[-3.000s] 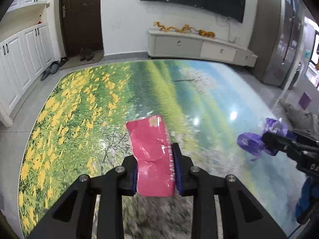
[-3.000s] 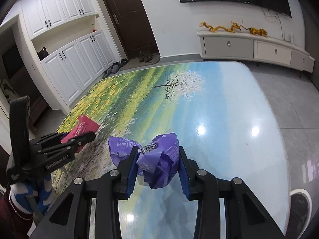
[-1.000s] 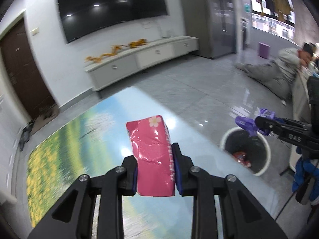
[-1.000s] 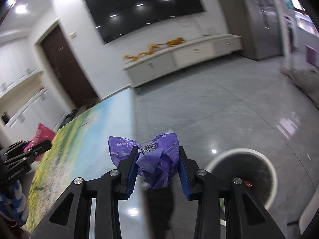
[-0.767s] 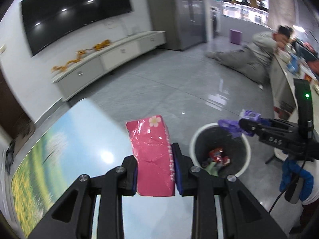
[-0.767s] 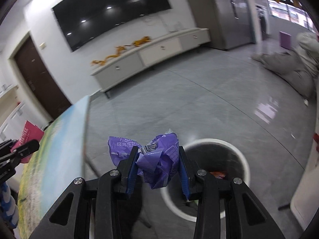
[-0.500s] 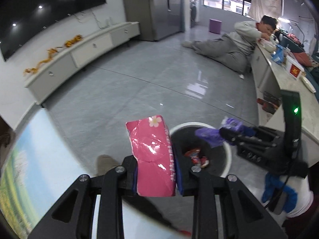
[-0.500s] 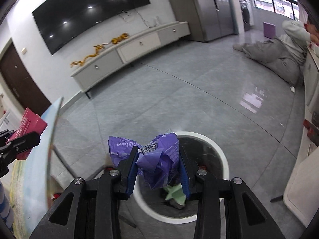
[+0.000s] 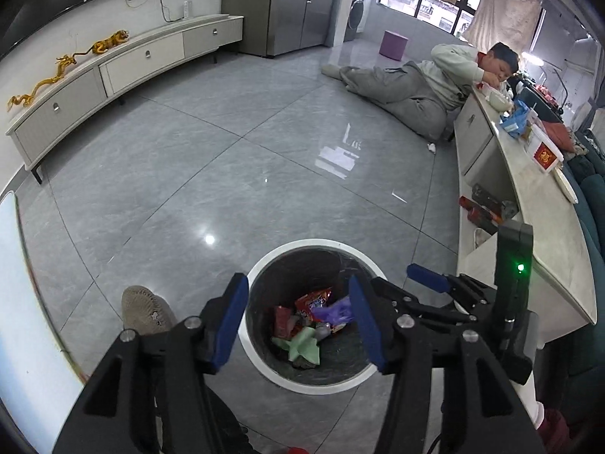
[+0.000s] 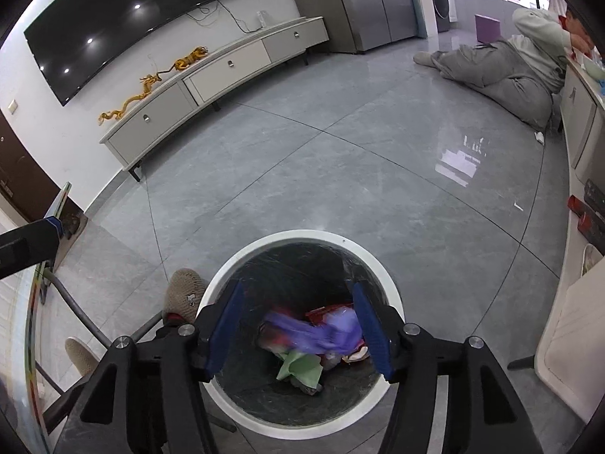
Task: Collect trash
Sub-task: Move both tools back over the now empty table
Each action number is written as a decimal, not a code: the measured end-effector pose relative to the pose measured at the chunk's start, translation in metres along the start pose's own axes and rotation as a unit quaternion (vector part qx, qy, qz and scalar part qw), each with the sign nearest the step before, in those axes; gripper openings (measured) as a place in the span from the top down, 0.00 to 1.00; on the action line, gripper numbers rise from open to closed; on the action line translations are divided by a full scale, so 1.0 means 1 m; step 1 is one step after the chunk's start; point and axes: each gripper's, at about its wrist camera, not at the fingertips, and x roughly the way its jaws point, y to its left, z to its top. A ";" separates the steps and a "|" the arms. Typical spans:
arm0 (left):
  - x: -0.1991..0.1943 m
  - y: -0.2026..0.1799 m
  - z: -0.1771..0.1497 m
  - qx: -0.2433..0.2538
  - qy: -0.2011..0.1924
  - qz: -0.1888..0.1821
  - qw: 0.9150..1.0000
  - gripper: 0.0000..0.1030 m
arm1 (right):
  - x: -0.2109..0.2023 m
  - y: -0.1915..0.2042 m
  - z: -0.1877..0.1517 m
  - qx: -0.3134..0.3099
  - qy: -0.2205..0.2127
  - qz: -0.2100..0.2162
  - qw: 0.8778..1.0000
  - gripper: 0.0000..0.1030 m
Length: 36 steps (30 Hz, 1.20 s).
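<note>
While both hover over the bin (image 10: 389, 291), left gripper (image 9: 297, 325) and right gripper (image 10: 298, 325) gape empty.

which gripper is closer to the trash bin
Hard to separate: both look about equally close. The left gripper and right gripper each hang open right over the bin.

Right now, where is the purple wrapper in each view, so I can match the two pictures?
Left wrist: purple wrapper lies in the bin, right of centre, beside the right pad.
Right wrist: purple wrapper lies across the bin's middle, between both pads.
Shared landmark: the green paper just below it.
</note>
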 end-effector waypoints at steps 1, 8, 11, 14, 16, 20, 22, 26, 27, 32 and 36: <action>-0.004 0.001 -0.002 -0.002 -0.003 0.003 1.000 0.48 | -0.001 -0.001 0.000 0.000 -0.001 -0.002 1.000 0.41; -0.057 0.023 -0.016 -0.010 -0.044 0.056 0.997 0.48 | -0.032 0.024 0.008 -0.012 -0.025 0.008 1.000 0.37; -0.089 0.044 -0.029 -0.025 -0.068 0.087 0.994 0.48 | -0.051 0.053 0.013 -0.036 -0.041 0.028 0.998 0.33; -0.126 0.069 -0.049 -0.044 -0.092 0.121 0.987 0.46 | -0.069 0.092 0.017 -0.077 -0.055 0.053 0.994 0.29; -0.148 0.085 -0.066 -0.057 -0.104 0.143 0.983 0.40 | -0.080 0.123 0.017 -0.108 -0.063 0.072 0.990 0.26; -0.194 0.117 -0.099 -0.089 -0.134 0.193 0.968 0.34 | -0.099 0.187 0.012 -0.173 -0.074 0.109 0.976 0.21; -0.218 0.133 -0.117 -0.115 -0.151 0.222 0.956 0.33 | -0.104 0.211 0.008 -0.196 -0.076 0.124 0.970 0.18; -0.262 0.161 -0.151 -0.165 -0.182 0.283 0.927 0.33 | -0.112 0.263 -0.003 -0.243 -0.083 0.147 0.955 0.13; -0.270 0.165 -0.157 -0.173 -0.187 0.295 0.921 0.32 | -0.114 0.277 -0.006 -0.253 -0.085 0.151 0.952 0.10; -0.309 0.195 -0.195 -0.226 -0.216 0.343 0.886 0.25 | -0.119 0.326 -0.021 -0.291 -0.094 0.159 0.939 0.00; -0.326 0.210 -0.219 -0.254 -0.227 0.371 0.864 0.21 | -0.118 0.360 -0.034 -0.313 -0.096 0.157 0.932 0.00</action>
